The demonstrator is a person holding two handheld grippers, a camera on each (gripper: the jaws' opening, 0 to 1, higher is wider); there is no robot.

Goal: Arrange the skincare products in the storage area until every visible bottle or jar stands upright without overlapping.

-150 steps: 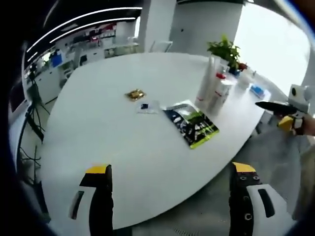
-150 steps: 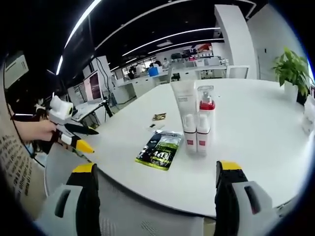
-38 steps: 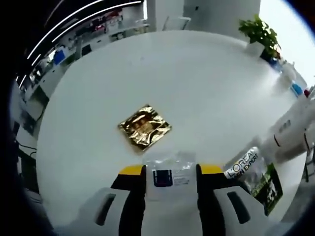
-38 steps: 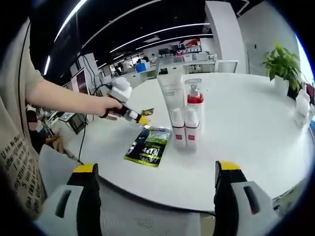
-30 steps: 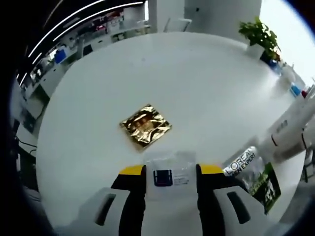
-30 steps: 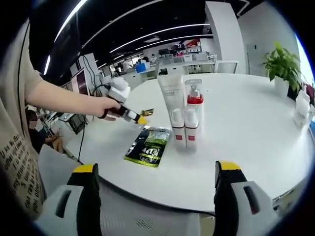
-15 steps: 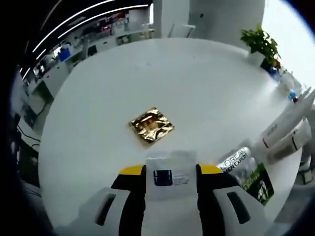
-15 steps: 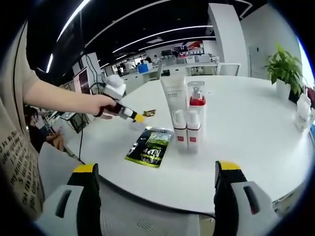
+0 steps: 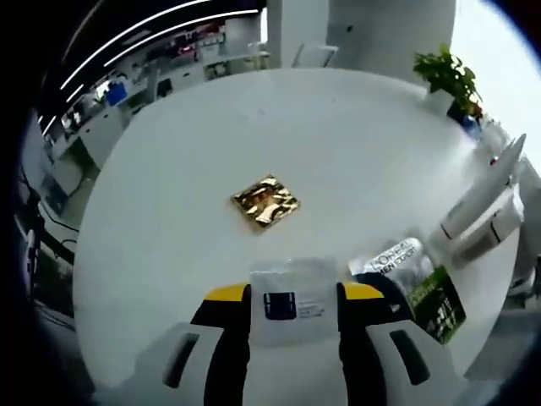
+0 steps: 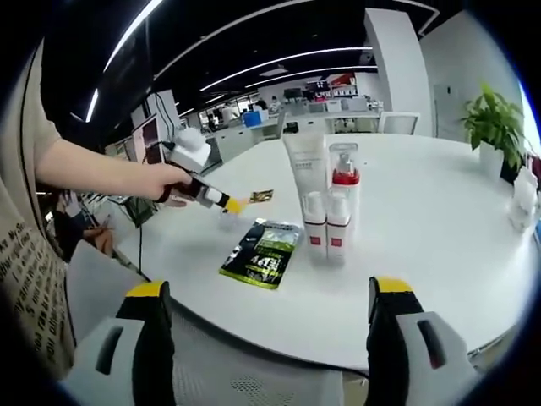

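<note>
Clear flat sachet (image 9: 293,296) pinched in left claw (image 9: 293,298) | crinkled gold foil packet (image 9: 266,201) beyond | right claw (image 10: 267,299) wide

Bottles (image 10: 329,207) stand upright on the white tabletop (image 10: 423,254) beside a flat green sachet (image 10: 265,255); the right hand-held gripper (image 10: 266,292) gapes empty.

White table (image 9: 169,186) — gold sachet (image 9: 266,201), green-black packet (image 10: 264,254) lying flat, bottles (image 10: 328,207) upright.

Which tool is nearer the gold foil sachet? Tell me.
Left. The left tool, shut on a clear sachet, is just short of the gold foil sachet. The right tool hangs open off the table edge, beyond the green packet.
</note>
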